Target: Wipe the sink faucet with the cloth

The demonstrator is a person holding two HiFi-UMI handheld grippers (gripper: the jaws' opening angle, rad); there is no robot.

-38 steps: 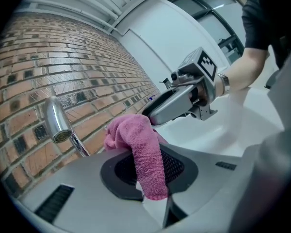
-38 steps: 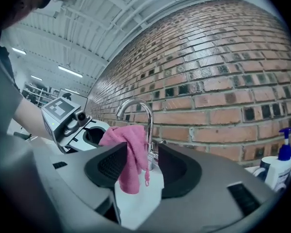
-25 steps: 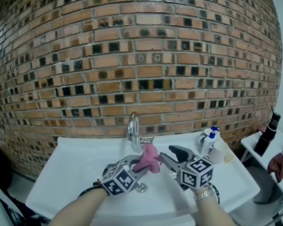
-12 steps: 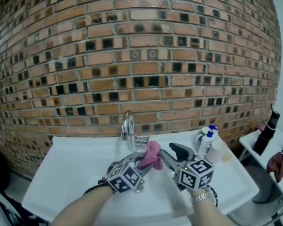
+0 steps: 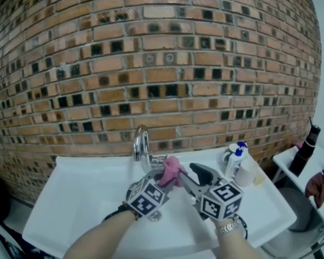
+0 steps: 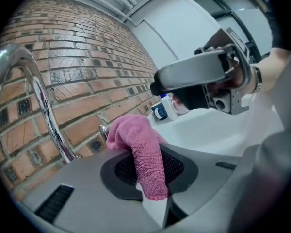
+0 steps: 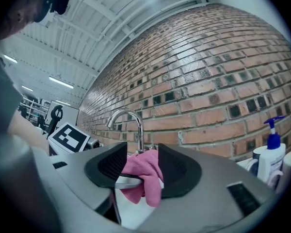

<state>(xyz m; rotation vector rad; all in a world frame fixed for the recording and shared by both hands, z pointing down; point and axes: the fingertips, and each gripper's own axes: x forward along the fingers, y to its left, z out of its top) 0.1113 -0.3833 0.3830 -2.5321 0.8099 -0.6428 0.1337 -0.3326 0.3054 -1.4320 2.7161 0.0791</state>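
1. Left claw, nearest, over the white sink: jaws almost together, pinching the lower tail of the pink cloth. The bite looks narrow. I'd judge a firm hold is needed, since rubbing on metal could drag the tail free.
2. Right claw, just right of the left one: jaws apart, holding nothing. The cloth shows through its gap, but the pads do not seem to press it. It is best kept clear of the wiping path.
3. Cloth: the bunched wad stands up beyond the left jaws, close to the right of the tap's base. Can't tell whether it touches.
4. Faucet: a chrome gooseneck at the sink's far edge. A good wipe probably means pressing the wad to the base, then working up the neck and over the bend. The wrist should roll so that cloth, not jaw, meets the chrome.
5. Pump bottle, far right on the sink's rim: at risk if the right claw swings wide.
6. Brick wall, farthest: close behind the neck, so the back of it looks tight to reach.
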